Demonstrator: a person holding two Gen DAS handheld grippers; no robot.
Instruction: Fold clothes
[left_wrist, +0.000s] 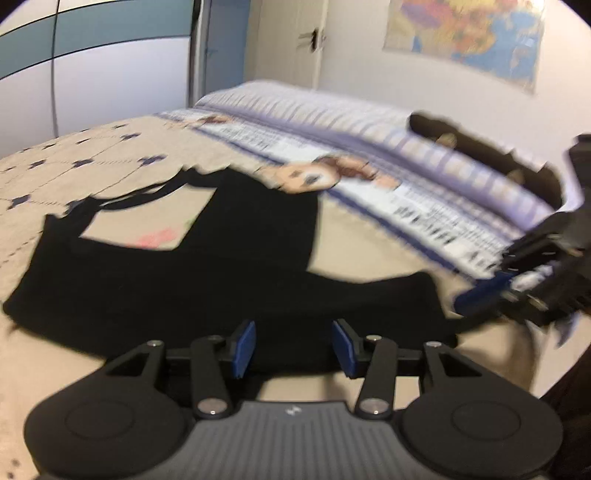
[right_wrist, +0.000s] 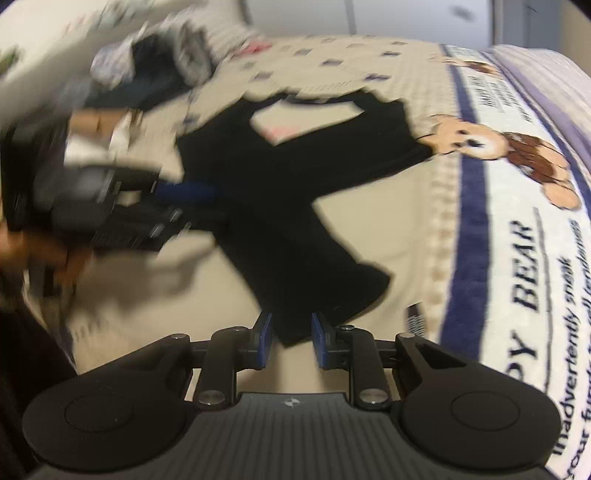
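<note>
**Both grippers at the near edge of a black garment**

The left gripper hangs with its blue pads set well apart, about half open, and nothing is pinched between them. Straight ahead of its fingers, and just under the tips, lies the near edge of the black top. From this view the top spreads away and to the left across the beige bedspread, its straps and cut-out neckline at the far left end, one strip running to the right toward the other tool.

The right gripper has its jaws narrow, parted only a little. A corner of the top sits in the gap between its pads, but the blue faces stand clear of the cloth on both sides, so I judge it not gripped. From this gripper the garment's long axis runs up and slightly left, away from the fingers, ending at the neckline.

So the garment lies forward of both tools, with the right gripper at one near corner and the left at the near edge further along; each shows at the side of the other's view. Both are about equally close to the cloth. My reading is that a fold would carry the near edge forward over the body of the top, toward the straps, and that both need a firm pinch first.

Beyond lie the bear blanket and a pile of clothes.
</note>
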